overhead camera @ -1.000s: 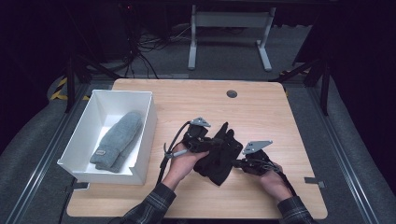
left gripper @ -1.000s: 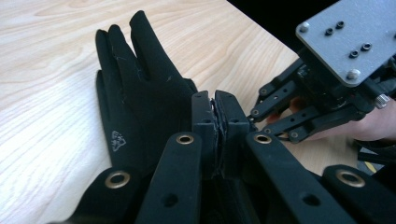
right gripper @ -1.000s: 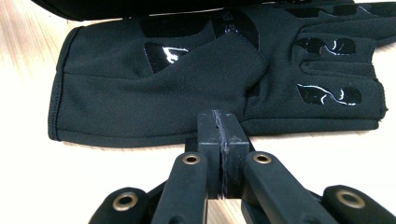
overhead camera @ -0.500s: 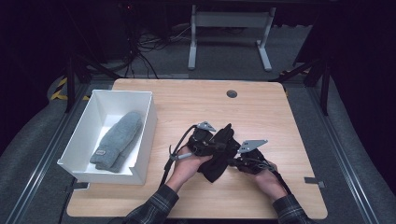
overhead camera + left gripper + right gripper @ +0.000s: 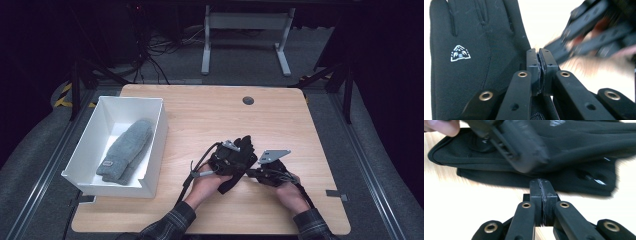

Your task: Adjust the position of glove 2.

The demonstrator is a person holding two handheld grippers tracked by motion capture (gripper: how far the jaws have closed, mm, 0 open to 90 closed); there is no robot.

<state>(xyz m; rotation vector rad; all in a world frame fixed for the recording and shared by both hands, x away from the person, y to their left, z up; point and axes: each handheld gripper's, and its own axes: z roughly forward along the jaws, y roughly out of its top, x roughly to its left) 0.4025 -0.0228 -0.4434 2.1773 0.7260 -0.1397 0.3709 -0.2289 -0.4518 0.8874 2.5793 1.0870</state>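
Jaws shut, left gripper (image 5: 235, 159) sank onto black glove (image 5: 246, 150).

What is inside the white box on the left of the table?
Inside the white box lies one grey glove, flat on the bottom. Whether anything lies beneath it cannot be seen, because the glove covers that part of the bottom.
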